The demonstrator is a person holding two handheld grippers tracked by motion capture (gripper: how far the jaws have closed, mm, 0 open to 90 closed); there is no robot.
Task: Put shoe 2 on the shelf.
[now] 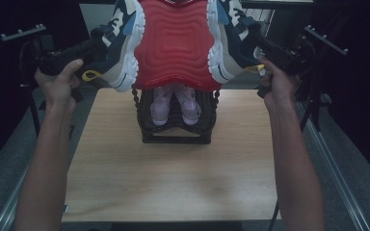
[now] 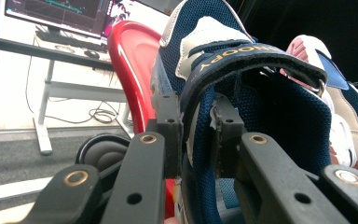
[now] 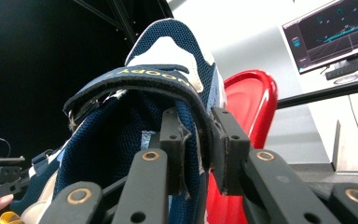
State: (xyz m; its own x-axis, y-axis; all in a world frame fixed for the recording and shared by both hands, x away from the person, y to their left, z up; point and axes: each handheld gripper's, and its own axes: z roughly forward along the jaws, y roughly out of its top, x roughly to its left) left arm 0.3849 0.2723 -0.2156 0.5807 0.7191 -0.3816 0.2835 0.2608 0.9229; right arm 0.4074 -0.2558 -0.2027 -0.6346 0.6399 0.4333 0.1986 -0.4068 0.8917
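I hold a pair of sneakers up close to the high camera, soles facing it, one in each gripper. My left gripper [image 1: 89, 50] is clamped on the left sneaker [image 1: 120, 48]: in the left gripper view its jaws are closed on the navy mesh collar [image 2: 196, 116], one jaw outside the shoe and one inside, just under the strap with yellow lettering [image 2: 242, 56]. My right gripper [image 1: 265, 48] grips the right sneaker [image 1: 231, 43] the same way; in the right gripper view its jaws pinch the collar wall [image 3: 198, 135] below the lettered strap [image 3: 144, 77]. The red soles [image 1: 176, 43] of the two shoes sit side by side, touching or nearly so, raised well above the tabletop [image 1: 173, 173]. Below them on the tabletop stands a black rack [image 1: 176, 120] holding a pair of small pink shoes [image 1: 176, 103], toes towards me. A monitor [image 3: 333, 35] on a desk shows in the background of both gripper views.
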